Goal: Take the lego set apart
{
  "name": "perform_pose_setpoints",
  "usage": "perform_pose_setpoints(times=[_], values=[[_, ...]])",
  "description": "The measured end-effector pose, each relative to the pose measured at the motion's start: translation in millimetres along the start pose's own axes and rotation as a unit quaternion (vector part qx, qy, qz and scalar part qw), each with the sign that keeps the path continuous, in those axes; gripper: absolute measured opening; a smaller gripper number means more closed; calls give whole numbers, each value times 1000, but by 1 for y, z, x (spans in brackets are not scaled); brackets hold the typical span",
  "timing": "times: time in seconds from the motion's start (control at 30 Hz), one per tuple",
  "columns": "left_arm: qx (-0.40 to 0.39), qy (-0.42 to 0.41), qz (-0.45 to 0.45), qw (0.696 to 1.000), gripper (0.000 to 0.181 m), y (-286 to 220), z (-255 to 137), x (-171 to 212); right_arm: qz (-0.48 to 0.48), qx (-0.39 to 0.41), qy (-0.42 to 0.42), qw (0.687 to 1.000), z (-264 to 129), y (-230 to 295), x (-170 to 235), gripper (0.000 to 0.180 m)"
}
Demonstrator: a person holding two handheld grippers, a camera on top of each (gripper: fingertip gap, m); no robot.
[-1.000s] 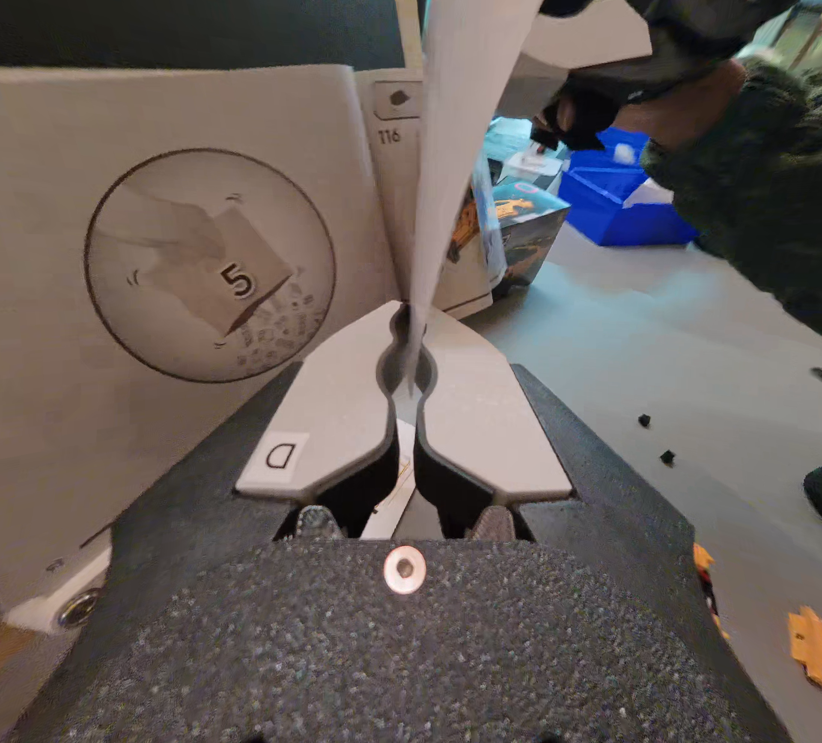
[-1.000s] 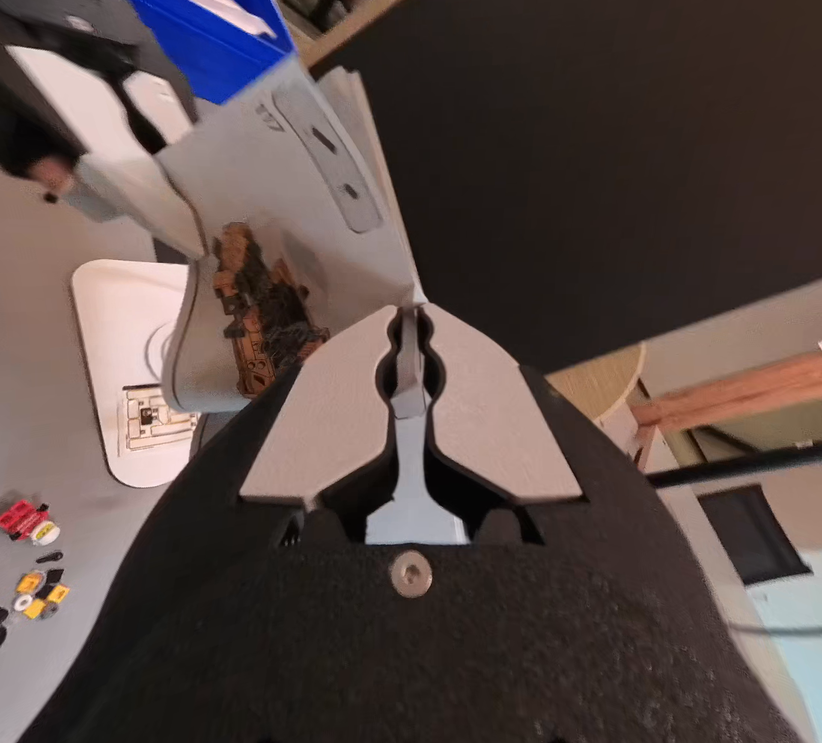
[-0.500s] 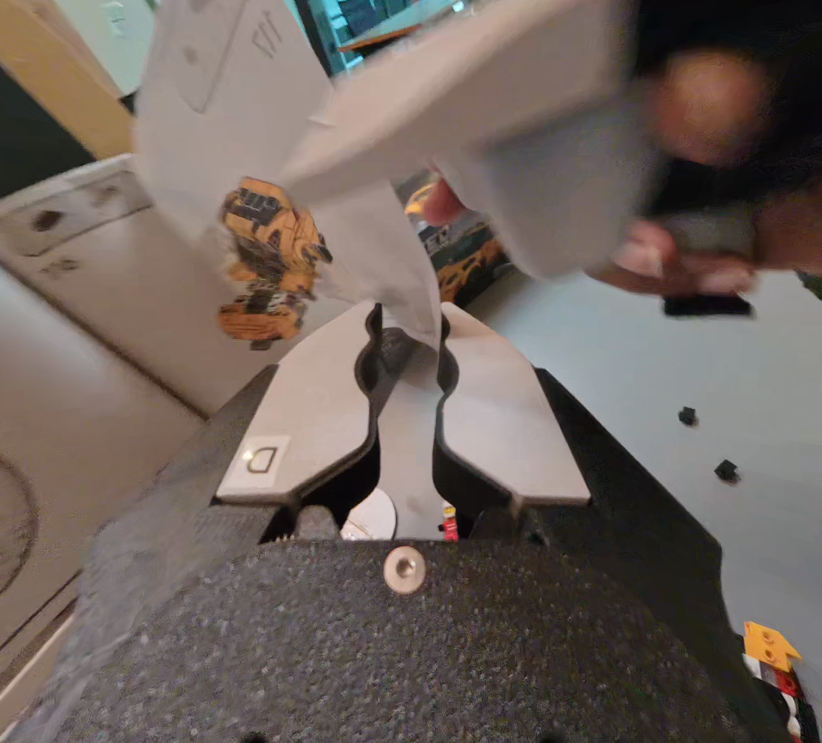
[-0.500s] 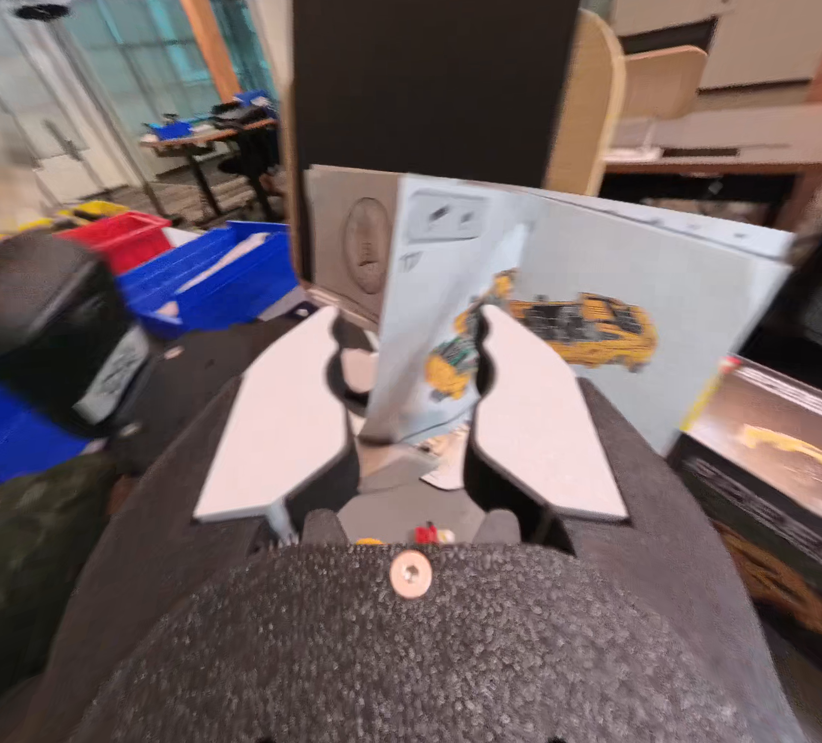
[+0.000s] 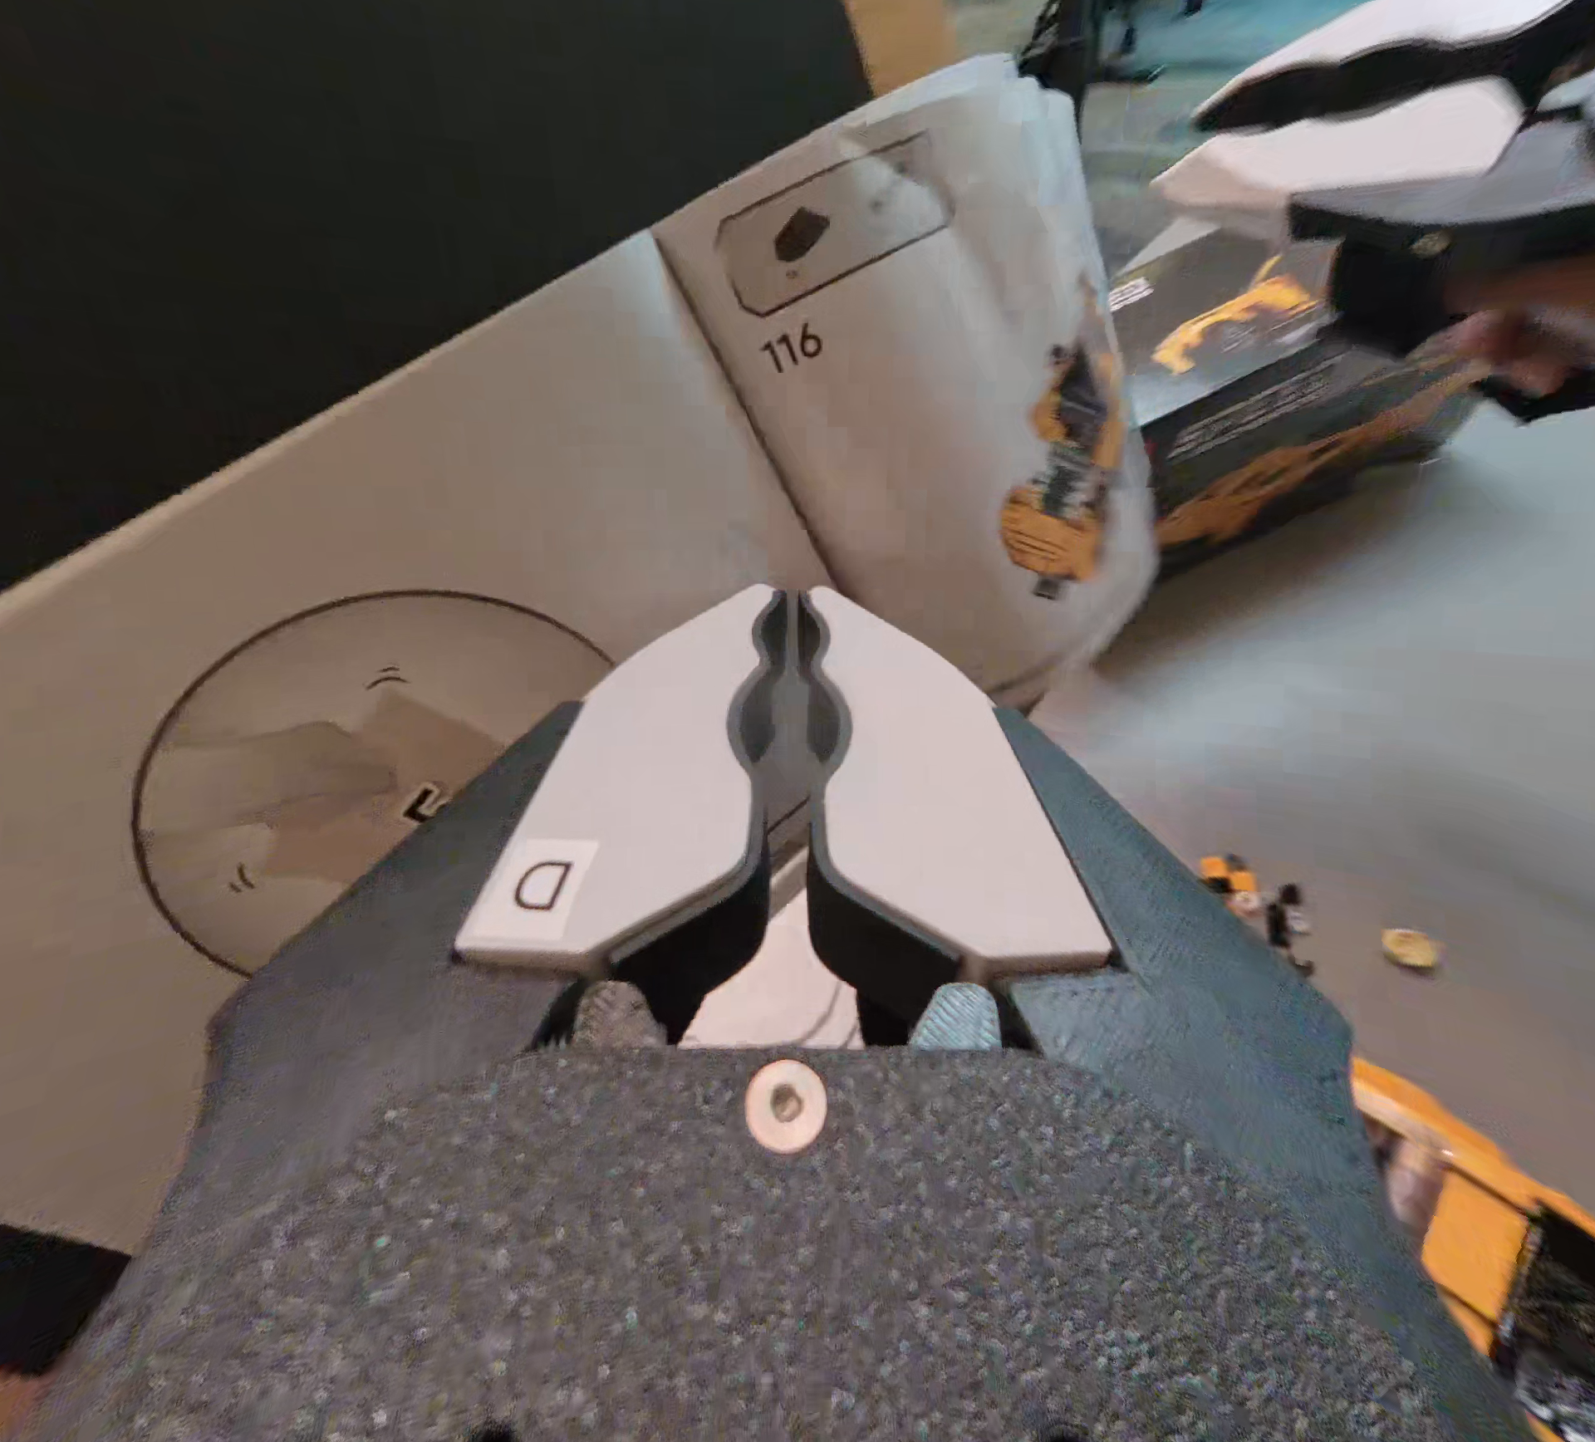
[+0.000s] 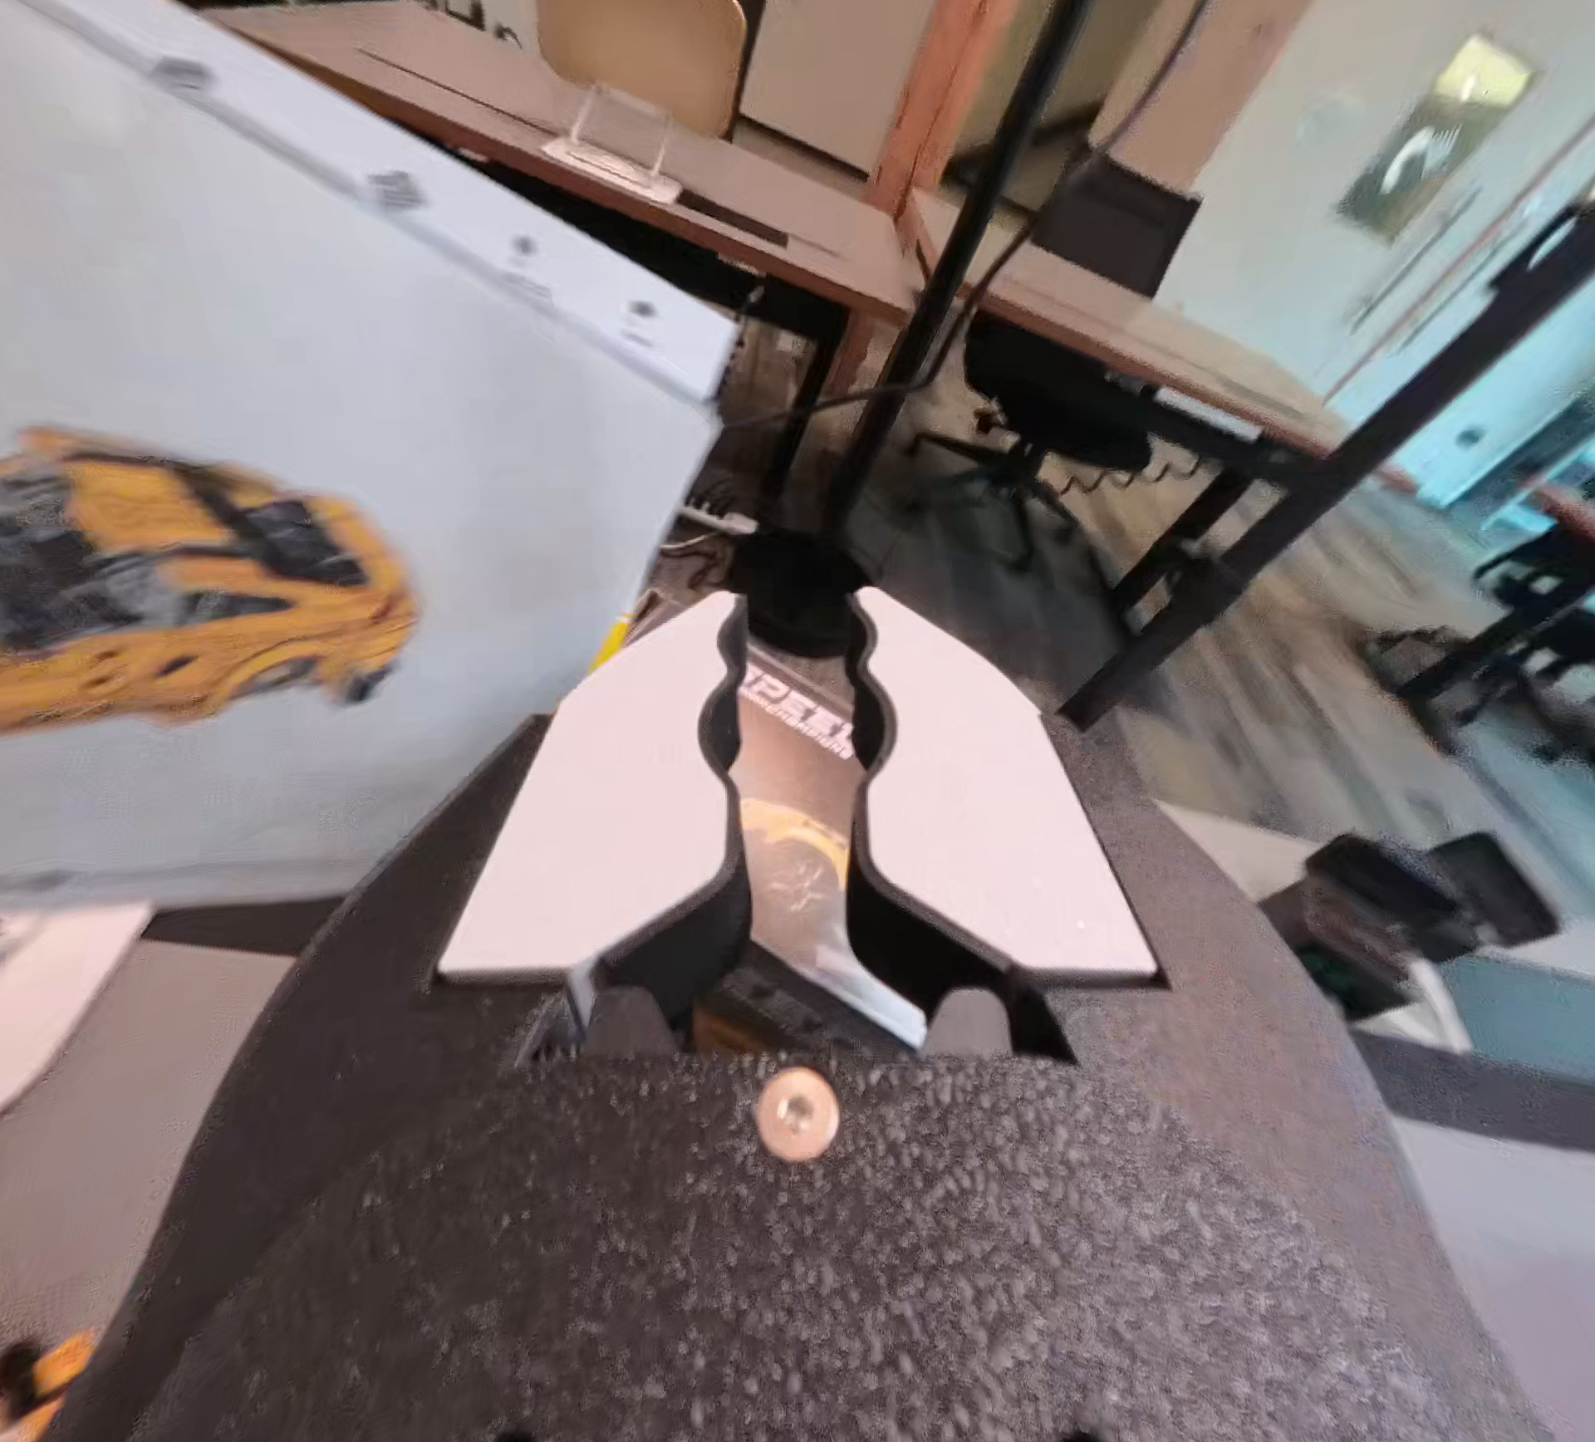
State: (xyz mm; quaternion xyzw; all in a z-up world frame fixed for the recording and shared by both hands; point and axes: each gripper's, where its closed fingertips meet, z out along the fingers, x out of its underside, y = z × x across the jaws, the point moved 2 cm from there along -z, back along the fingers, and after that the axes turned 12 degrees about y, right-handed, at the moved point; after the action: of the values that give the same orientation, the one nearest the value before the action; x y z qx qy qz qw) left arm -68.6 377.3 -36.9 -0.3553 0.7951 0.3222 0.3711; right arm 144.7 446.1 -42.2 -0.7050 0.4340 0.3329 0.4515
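Note:
My left gripper [image 5: 792,600] is shut with nothing in it, right in front of the open instruction booklet [image 5: 431,537] that leans on a black panel. The booklet's right-hand pages [image 5: 992,408] curl loose, showing a yellow car picture. Part of the yellow lego car [image 5: 1459,1228] shows at the bottom right of the left wrist view. My right gripper [image 6: 798,607] is open and empty, to the right of the booklet page [image 6: 345,537]; it also shows blurred in the left wrist view [image 5: 1208,145].
A dark lego box [image 5: 1277,408] lies behind the booklet on the grey table [image 5: 1338,710]; it shows between my right fingers [image 6: 794,796]. Small loose lego pieces [image 5: 1251,891] lie to the right. Desks and chairs stand beyond the table. Tip to tip, the grippers are about 20 cm apart. My left gripper's tips are some 25 cm from the yellow lego car [image 5: 1459,1228].
Both grippers were shut on a booklet page a second ago. Both let it go and the page fell over. My left gripper has shut again, empty; my right swung away to the right.

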Motion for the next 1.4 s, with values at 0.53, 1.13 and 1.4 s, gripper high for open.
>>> perform_pose_setpoints(times=[0.53, 1.13, 1.4], values=[[-39, 9, 7, 999, 12, 9, 3, 19, 32, -389, -19, 921, -31, 63, -20, 13], [-78, -42, -35, 995, 18, 47, -34, 21, -85, -431, -122, 890, -106, 133, -106, 1], [65, -119, -119, 984, 15, 31, -76, 44, -147, -465, -105, 867, -156, 153, -117, 0]])
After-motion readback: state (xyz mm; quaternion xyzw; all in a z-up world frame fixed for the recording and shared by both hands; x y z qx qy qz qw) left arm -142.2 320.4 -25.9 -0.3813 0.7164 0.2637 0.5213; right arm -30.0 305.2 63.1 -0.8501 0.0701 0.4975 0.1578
